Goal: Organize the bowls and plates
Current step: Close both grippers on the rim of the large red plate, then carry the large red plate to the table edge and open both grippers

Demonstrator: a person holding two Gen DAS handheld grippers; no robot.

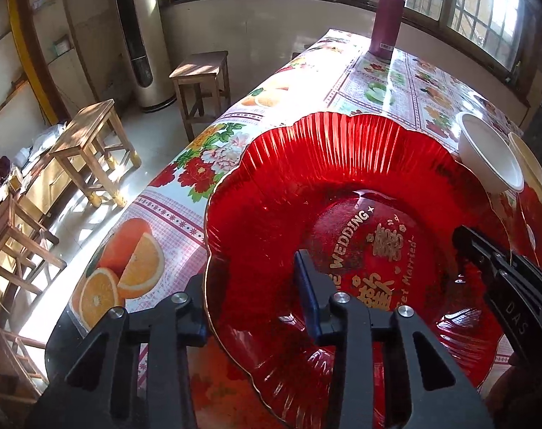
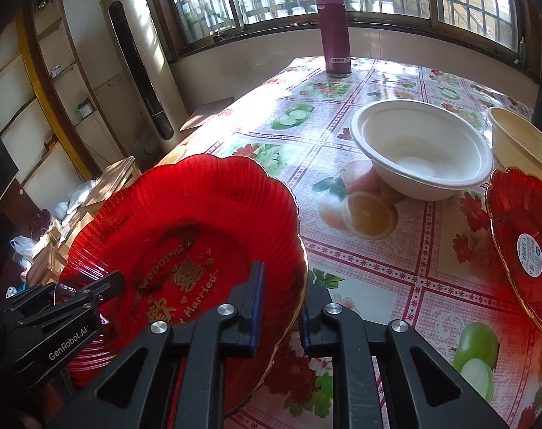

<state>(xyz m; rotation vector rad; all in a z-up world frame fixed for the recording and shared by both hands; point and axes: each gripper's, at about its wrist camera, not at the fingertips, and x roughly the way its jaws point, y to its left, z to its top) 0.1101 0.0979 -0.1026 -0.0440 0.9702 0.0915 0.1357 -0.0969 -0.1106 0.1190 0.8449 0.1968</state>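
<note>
Two wrist views of a worktop point(image 2: 378, 268) covered with a fruit-and-flower patterned cloth. A red scalloped plate point(image 1: 288, 186) with a gold edge and gold lettering lies near the worktop's left edge, tilted so that its rim rises toward each camera. The left gripper point(image 1: 253, 300) straddles the plate's near-left rim, one blue-padded finger point(image 1: 308, 293) inside the dish and the other outside it; it appears clamped on the rim, though the outer pad is partly hidden by the plate edge. The right gripper point(image 2: 279, 304) grasps the opposite rim in the same manner, its inner finger point(image 2: 256, 300) lying over the plate's inner face and the rim pinched between the two pads. Each gripper is visible in the other's view at the plate's far side.

Beyond the plate, toward the right, a white bowl point(image 2: 421, 153) stands upright on the worktop. Just beside it, a cream bowl point(image 2: 521, 146) stands at the right margin. A second red plate point(image 2: 525, 246) bearing a round label lies in front of the cream bowl. A maroon bottle point(image 2: 333, 32) stands upright at the far end, near the windows. Wooden stools point(image 1: 92, 143) stand on the floor to the left.
</note>
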